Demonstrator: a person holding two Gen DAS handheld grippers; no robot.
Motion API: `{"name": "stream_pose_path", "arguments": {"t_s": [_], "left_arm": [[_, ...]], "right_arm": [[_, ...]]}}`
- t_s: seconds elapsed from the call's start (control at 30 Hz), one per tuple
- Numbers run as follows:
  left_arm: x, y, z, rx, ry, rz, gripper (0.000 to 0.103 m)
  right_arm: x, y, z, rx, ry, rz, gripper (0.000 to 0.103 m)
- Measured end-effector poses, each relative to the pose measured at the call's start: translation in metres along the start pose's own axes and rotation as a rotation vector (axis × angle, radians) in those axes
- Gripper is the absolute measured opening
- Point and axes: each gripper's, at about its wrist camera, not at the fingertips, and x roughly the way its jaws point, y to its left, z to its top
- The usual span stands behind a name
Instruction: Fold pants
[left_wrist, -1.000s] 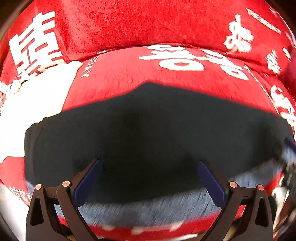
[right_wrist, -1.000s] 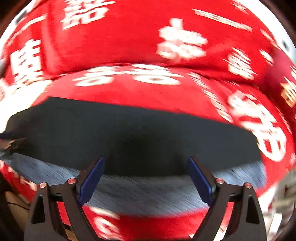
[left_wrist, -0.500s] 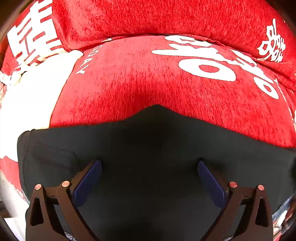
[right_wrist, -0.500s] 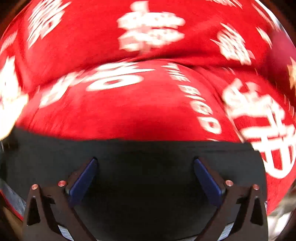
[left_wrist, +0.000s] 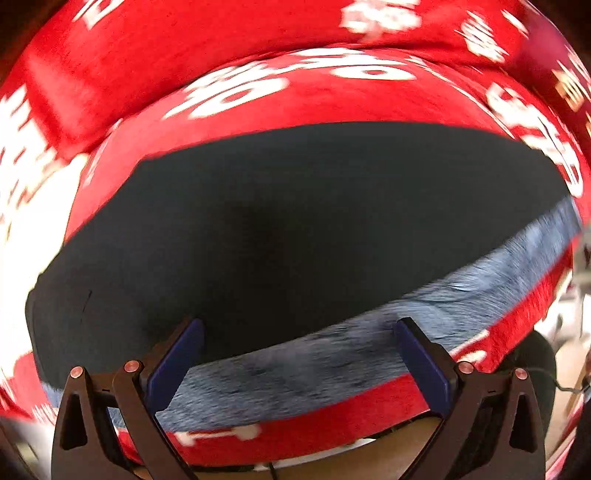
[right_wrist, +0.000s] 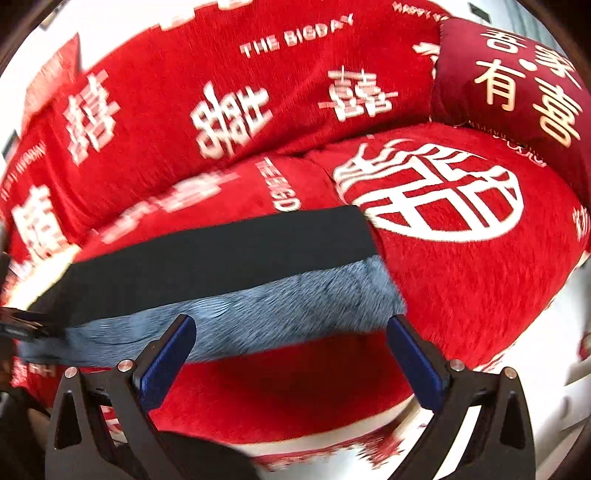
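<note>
Change: both your grippers have drawn back from the pants (left_wrist: 314, 229); the fleecy blue-grey lining (left_wrist: 406, 339) shows again along their near edge.
Meaning: likely one fold is laid and you are between grasps.
Pants: flat on the red sofa cover (right_wrist: 461, 288), dark band beyond the lining.
Left gripper (left_wrist: 299, 365): jaws wide apart, empty.
Right gripper (right_wrist: 291, 362): jaws just finished opening, fully apart, nothing between them.
</note>
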Motion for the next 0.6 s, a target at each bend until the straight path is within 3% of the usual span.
{"name": "stream_pose_path", "arguments": {"t_s": [0.1, 0.2, 0.27, 0.4, 0.5, 0.6], "left_arm": [[0.004, -0.015, 0.006, 0.037, -0.004, 0.027, 0.103], [0.012, -0.013, 0.009, -0.007, 0.024, 0.01, 0.103], [0.015, -0.009, 0.011, -0.031, 0.062, -0.032, 0.103], [0.016, -0.008, 0.014, -0.041, 0.066, -0.032, 0.103], [0.014, -0.007, 0.017, -0.062, 0.059, -0.024, 0.103], [0.007, -0.014, 0.02, -0.058, 0.013, -0.014, 0.103]], "right_arm": [[0.008, 0.011, 0.002, -0.013, -0.032, 0.051, 0.103], [0.047, 0.013, 0.011, -0.034, 0.02, 0.07, 0.103], [0.075, 0.0, 0.015, -0.015, 0.063, 0.041, 0.103], [0.103, -0.003, 0.032, -0.057, 0.024, -0.02, 0.103], [0.104, 0.006, 0.036, -0.092, 0.034, -0.065, 0.103], [0.07, 0.021, 0.029, -0.082, -0.023, -0.027, 0.103]]}}
